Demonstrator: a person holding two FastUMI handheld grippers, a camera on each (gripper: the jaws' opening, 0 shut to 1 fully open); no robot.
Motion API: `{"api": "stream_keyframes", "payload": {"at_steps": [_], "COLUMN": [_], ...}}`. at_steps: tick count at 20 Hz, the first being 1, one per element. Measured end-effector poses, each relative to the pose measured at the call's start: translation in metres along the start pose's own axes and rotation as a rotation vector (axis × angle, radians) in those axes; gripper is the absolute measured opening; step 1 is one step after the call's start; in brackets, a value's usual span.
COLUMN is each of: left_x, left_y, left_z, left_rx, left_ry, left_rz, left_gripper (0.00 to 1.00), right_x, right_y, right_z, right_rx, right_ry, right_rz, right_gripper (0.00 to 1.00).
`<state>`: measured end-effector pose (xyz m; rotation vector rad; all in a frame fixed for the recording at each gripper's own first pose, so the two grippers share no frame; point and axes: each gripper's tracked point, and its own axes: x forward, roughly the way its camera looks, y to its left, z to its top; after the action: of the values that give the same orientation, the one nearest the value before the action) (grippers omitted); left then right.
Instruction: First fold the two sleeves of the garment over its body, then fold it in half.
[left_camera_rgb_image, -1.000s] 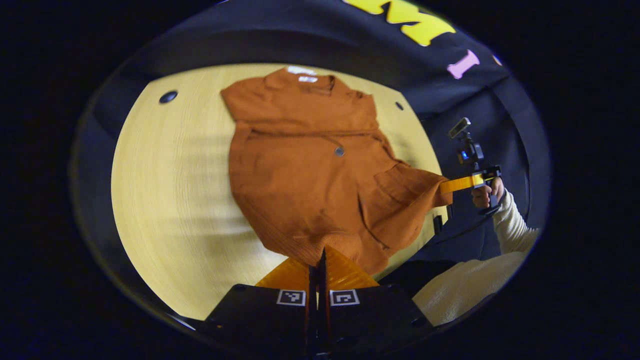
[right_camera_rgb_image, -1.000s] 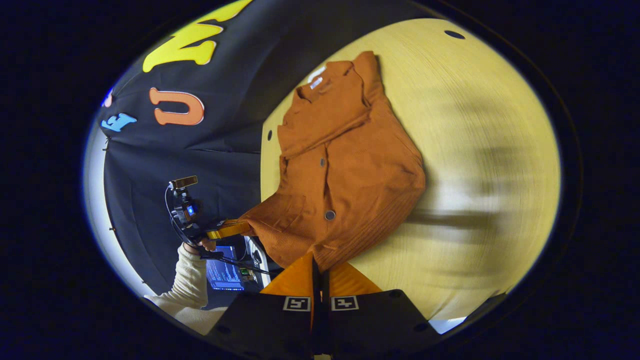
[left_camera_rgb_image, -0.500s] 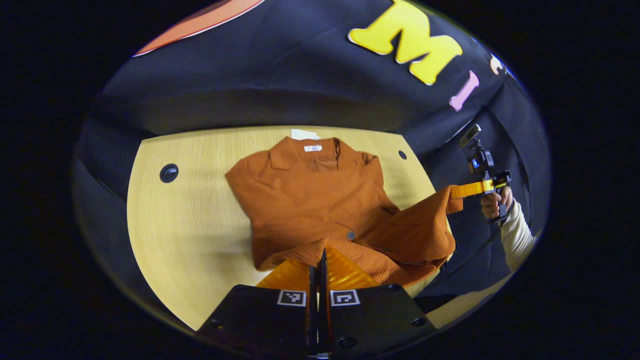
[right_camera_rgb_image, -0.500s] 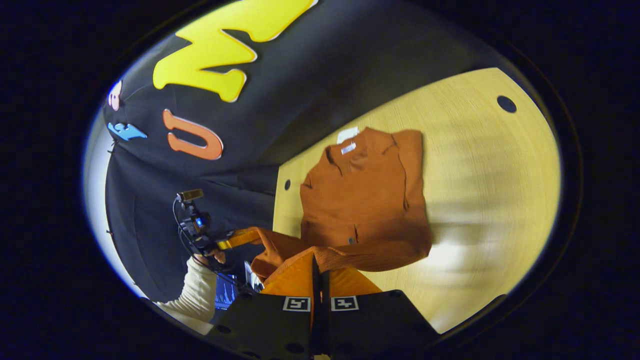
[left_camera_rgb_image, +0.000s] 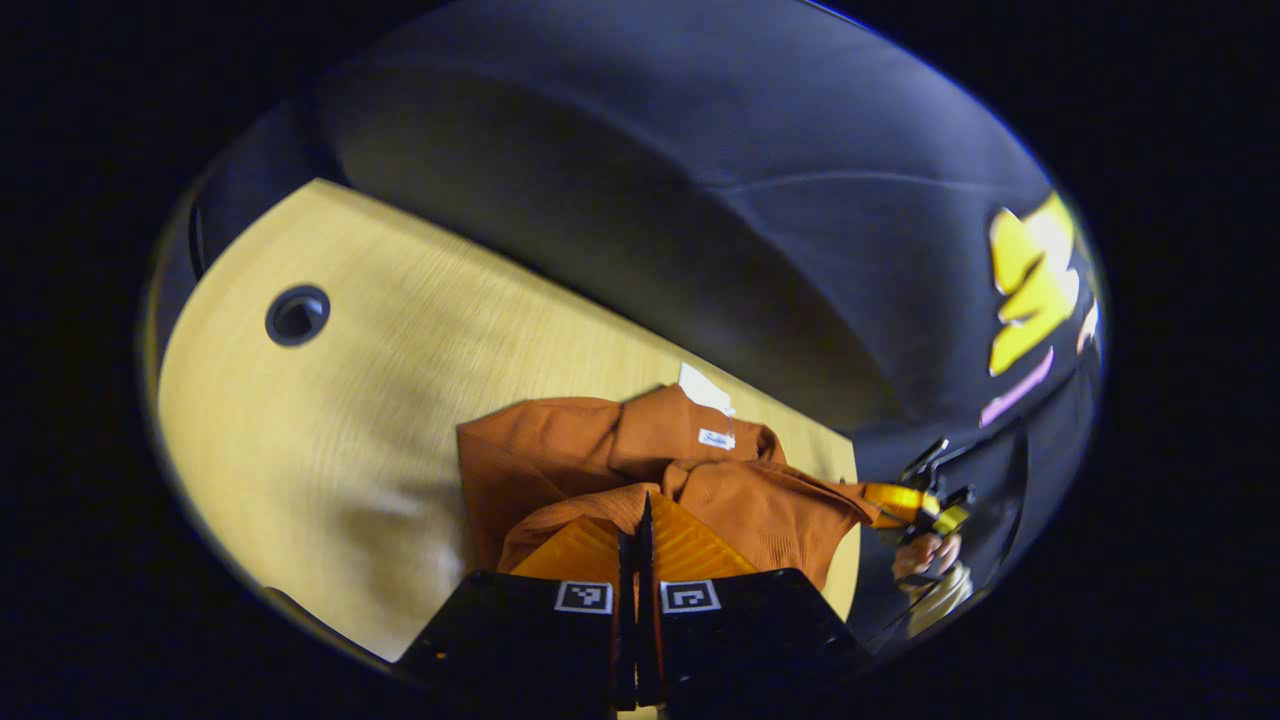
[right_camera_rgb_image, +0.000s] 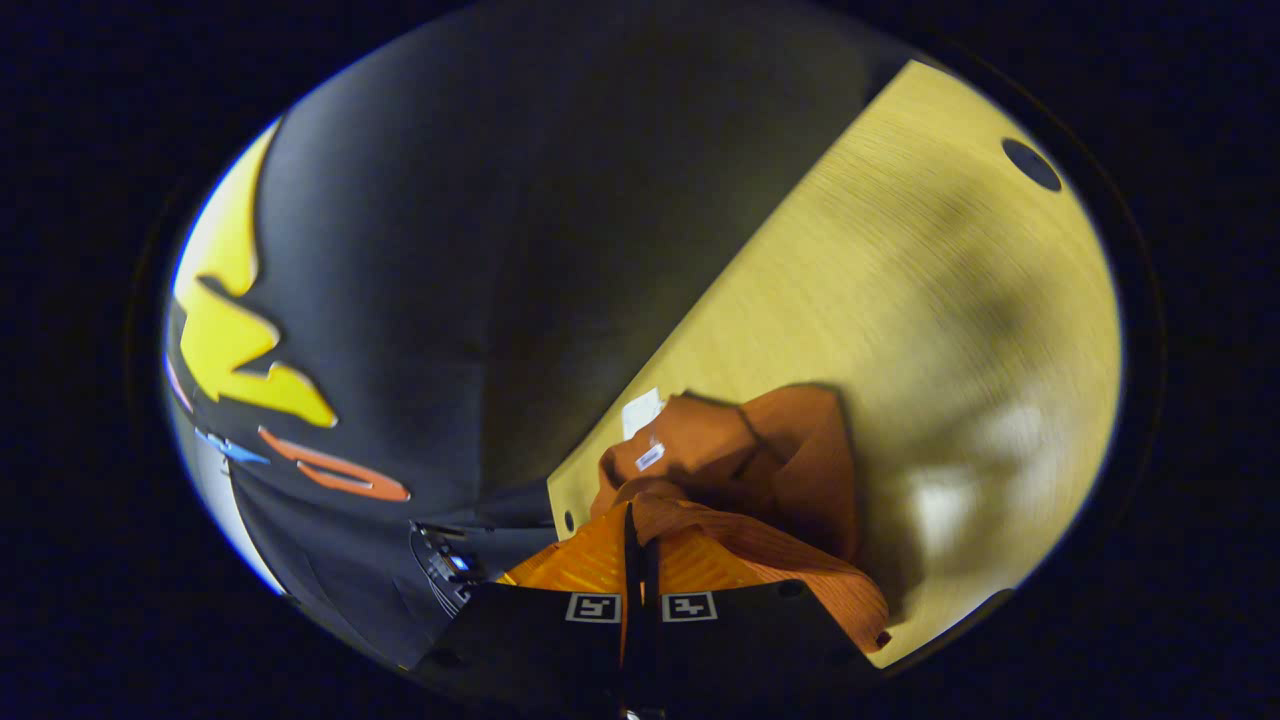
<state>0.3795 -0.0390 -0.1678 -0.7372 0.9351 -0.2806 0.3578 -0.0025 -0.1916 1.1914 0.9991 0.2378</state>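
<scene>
In the left gripper view the left gripper (left_camera_rgb_image: 641, 520) has its jaws pressed together with no gap showing, and the ribbed edge of the rust-orange garment (left_camera_rgb_image: 560, 450) is pinched at their tip. Just ahead of the jaws that held edge lies folded over the rest of the garment, whose collar, with a small white label, sits a little farther ahead. Beyond the collar a white tag pokes out onto the pale wooden desk (left_camera_rgb_image: 330, 430), close to its far edge. Ahead and to the left of the jaws a round dark hole (left_camera_rgb_image: 297, 315) is set in the desk, well apart from the cloth. To the right of the jaws, off past the desk's edge, the right gripper (left_camera_rgb_image: 880, 500) grips another corner of the same edge, the cloth stretched between the two; a hand (left_camera_rgb_image: 925, 555) holds it from below. In the right gripper view the right gripper (right_camera_rgb_image: 637, 525) also has its jaws closed tight, with ribbed orange cloth caught between them and draped to their right. The collar with its label lies bunched directly ahead of these jaws, near the desk's edge. A second dark hole (right_camera_rgb_image: 1031, 164) shows far ahead to the right.
</scene>
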Motion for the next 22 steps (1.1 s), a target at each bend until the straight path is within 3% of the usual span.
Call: {"api": "stream_keyframes", "payload": {"at_steps": [3,6,8,10,13,15,19,22], "left_x": [-0.005,-0.001,-0.007,-0.004,0.017,0.029,0.021,0.010], "left_y": [-0.001,-0.011,-0.016,-0.010,0.009,0.015,-0.001,-0.033], "left_z": [0.001,0.017,0.026,0.032,0.028,0.031,0.049,0.052], "left_rx": [-0.170,-0.226,-0.272,-0.292,-0.336,-0.444,-0.736,-0.807], "left_ry": [-0.075,-0.184,-0.230,-0.267,-0.239,-0.233,-0.309,-0.315], "left_rz": [-0.069,-0.139,-0.188,-0.194,-0.166,-0.198,-0.418,-0.525], "left_gripper": [0.04,0.00,0.04,0.04,0.04,0.04,0.05,0.05], "right_x": [-0.017,-0.040,-0.044,-0.053,-0.047,-0.048,-0.049,-0.052], "right_y": [-0.045,-0.035,-0.033,-0.037,-0.067,-0.071,-0.066,-0.056], "right_z": [0.022,0.032,0.038,0.052,0.061,0.068,0.068,0.068], "right_rx": [0.081,0.112,0.111,0.164,0.206,0.260,0.365,0.412], "right_ry": [-0.058,-0.070,-0.137,-0.182,-0.180,-0.196,-0.219,-0.227], "right_rz": [-0.036,0.088,0.149,0.210,0.141,0.156,0.227,0.285], "right_gripper": [0.00,0.00,0.00,0.00,0.00,0.01,0.01,0.02]}}
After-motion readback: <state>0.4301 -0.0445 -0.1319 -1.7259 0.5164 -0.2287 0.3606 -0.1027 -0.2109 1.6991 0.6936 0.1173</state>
